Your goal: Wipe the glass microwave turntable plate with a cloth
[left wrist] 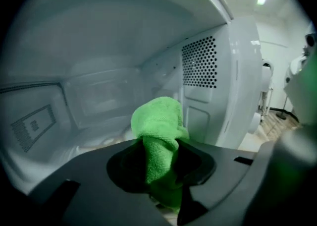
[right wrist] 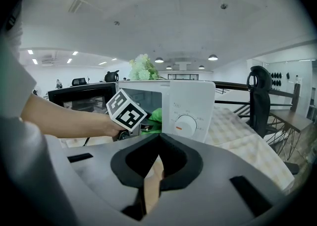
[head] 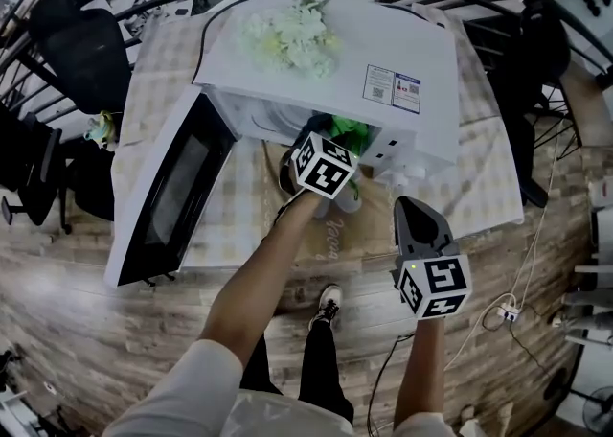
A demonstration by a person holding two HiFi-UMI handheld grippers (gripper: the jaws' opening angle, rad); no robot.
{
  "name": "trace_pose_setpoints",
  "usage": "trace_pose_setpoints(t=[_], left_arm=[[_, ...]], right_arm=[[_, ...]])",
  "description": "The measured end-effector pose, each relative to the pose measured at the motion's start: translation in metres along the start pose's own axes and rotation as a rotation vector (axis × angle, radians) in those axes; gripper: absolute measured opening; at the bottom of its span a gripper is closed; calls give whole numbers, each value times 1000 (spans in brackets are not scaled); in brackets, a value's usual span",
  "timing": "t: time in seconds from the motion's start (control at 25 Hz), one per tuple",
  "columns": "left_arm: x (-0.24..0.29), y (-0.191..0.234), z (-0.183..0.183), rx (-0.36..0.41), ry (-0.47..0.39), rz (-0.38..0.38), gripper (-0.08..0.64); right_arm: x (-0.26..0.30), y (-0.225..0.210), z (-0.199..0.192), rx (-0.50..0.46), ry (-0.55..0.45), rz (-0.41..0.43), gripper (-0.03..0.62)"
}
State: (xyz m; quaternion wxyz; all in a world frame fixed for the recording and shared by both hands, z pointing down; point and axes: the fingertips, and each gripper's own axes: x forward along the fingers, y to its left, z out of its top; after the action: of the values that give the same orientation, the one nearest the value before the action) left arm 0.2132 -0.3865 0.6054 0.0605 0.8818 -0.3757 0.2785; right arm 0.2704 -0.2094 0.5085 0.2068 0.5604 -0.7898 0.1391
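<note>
A white microwave [head: 383,71] stands on the table with its door [head: 172,195] swung open to the left. My left gripper [head: 330,138] reaches into the opening and is shut on a green cloth [head: 350,130]. In the left gripper view the bunched cloth [left wrist: 157,126] sticks out of the gripper [left wrist: 161,158], inside the pale cavity [left wrist: 99,71]. The gripper's body hides the cavity floor, so I cannot make out the glass plate. My right gripper [head: 410,203] hangs before the table's front edge, right of the opening. This gripper [right wrist: 156,165] is shut on nothing and faces the microwave's control panel [right wrist: 190,116].
White artificial flowers [head: 287,37] lie on top of the microwave. A checked cloth covers the table [head: 479,176]. A black chair [head: 86,52] stands at the left and another [right wrist: 260,96] at the right. A power strip [head: 506,310] and cables lie on the wood floor.
</note>
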Motion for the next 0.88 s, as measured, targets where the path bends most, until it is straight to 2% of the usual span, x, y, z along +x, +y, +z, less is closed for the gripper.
trace_pose_setpoints(t=[0.12, 0.2, 0.28, 0.36, 0.44, 0.52, 0.6, 0.68, 0.88], left_arm=[[-5, -5, 7, -33, -50, -63, 135], [-15, 11, 8, -51, -95, -27, 137], [-27, 42, 6, -47, -123, 76, 137], [-41, 84, -4, -67, -130, 213, 137], [-56, 122, -17, -104, -118, 336, 138], [-63, 145, -32, -129, -77, 408, 138], [-61, 150, -46, -136, -22, 415, 138], [-55, 146, -53, -124, 17, 387, 138], [-37, 111, -43, -20, 49, 242, 133]], right_arm=[[-3, 0, 0, 0, 2, -5, 14], [-4, -2, 1, 3, 1, -10, 14], [-5, -1, 1, 1, 1, -11, 14], [-5, 2, 1, -11, 5, -3, 14], [-4, 5, -1, -21, 9, 4, 14], [-2, 5, -3, -16, 8, 7, 14], [-1, 5, -4, -8, 5, 7, 14], [0, 5, -3, -6, 4, 8, 14], [-1, 0, -2, 4, 2, -8, 14]])
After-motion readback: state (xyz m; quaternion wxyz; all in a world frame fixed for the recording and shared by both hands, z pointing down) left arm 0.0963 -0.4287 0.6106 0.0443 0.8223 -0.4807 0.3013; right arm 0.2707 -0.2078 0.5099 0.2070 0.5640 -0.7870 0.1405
